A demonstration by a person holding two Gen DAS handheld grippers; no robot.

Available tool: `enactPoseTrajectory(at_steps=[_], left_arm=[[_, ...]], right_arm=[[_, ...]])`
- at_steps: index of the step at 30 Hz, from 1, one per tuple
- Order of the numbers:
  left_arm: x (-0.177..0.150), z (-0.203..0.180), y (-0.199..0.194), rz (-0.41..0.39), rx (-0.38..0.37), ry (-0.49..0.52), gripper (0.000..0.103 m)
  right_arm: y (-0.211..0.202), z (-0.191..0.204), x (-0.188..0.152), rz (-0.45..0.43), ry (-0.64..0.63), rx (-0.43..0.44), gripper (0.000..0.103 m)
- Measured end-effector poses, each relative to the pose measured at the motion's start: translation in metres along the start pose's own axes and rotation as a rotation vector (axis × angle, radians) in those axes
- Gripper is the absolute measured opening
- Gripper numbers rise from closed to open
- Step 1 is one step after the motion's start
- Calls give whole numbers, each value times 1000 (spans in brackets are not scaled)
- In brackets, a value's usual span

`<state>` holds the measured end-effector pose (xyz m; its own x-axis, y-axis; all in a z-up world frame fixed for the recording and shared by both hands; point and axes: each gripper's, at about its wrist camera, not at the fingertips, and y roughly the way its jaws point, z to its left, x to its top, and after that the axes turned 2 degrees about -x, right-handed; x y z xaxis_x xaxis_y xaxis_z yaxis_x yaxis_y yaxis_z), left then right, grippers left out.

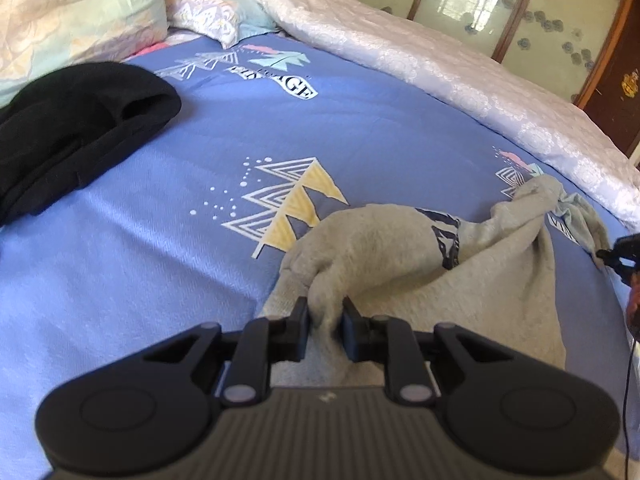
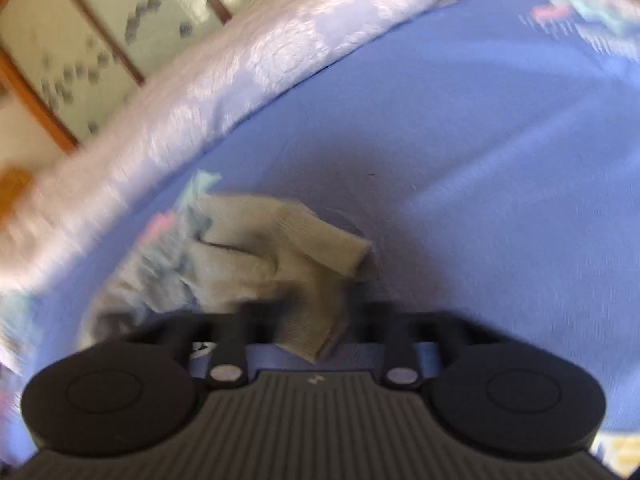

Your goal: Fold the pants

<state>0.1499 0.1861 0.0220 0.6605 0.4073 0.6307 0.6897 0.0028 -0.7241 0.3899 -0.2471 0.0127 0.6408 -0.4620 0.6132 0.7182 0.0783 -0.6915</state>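
Grey pants [image 1: 400, 264] lie bunched on the blue printed bed sheet [image 1: 160, 260]. In the left wrist view my left gripper [image 1: 325, 305] is shut on a fold of the grey fabric near its left end, with cloth bulging between the pads. Part of my right gripper [image 1: 618, 256] shows at the right edge, by the far end of the pants. The right wrist view is blurred. There my right gripper [image 2: 316, 314] has a ribbed grey cuff of the pants [image 2: 288, 240] pinched between its fingers, just above the sheet [image 2: 480, 160].
A black garment [image 1: 80, 120] lies in a heap on the left of the bed. A pale pink quilt [image 1: 400, 60] runs along the far side, and pillows [image 1: 80, 8] sit at the head. Wooden-framed glass panels [image 1: 480, 0] stand behind the quilt.
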Motion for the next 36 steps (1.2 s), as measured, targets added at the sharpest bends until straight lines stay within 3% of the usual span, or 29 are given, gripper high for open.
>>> enactPoseTrajectory(at_steps=[5, 9, 12, 15, 17, 19, 22, 25, 28, 29, 30, 31, 33, 34, 36], left_arm=[[3, -4, -8, -2, 0, 5, 16], [7, -8, -23, -14, -15, 1, 15], [10, -12, -40, -43, -31, -3, 15], [10, -17, -54, -71, -24, 6, 14], [8, -20, -58, -66, -24, 25, 15], [4, -25, -61, -44, -17, 68, 21], [1, -28, -80, -90, -23, 109, 45], [12, -28, -92, -150, 12, 135, 61], [34, -33, -72, -123, -4, 205, 93], [38, -38, -61, -117, -17, 259, 96], [41, -43, -48, -113, 3, 314, 96], [42, -49, -32, -100, 35, 375, 96], [42, -55, 4, -23, 26, 441, 96], [41, -58, 24, 48, -5, 435, 91], [34, -63, 51, 155, -34, 422, 54]], right_arm=[[-68, -37, 30, -160, -31, -88, 10], [-152, -94, 77, -299, -1, -202, 10], [-221, -135, 102, -409, 34, -262, 3], [-285, -174, 107, -511, 50, -329, 2], [-315, -197, 103, -534, 48, -374, 2], [-333, -214, 91, -505, 9, -386, 2], [-335, -226, 56, -388, -56, -307, 7], [-318, -229, 12, -255, -111, -225, 8], [-277, -214, -25, -108, -123, -146, 13], [-265, -208, -30, -64, -105, -116, 20], [-250, -202, -35, -15, -69, -76, 26], [-238, -196, -38, 27, -18, -40, 38], [-208, -184, -42, 110, 97, 17, 42], [-194, -179, -44, 136, 149, 31, 42], [-175, -173, -45, 151, 230, 39, 42]])
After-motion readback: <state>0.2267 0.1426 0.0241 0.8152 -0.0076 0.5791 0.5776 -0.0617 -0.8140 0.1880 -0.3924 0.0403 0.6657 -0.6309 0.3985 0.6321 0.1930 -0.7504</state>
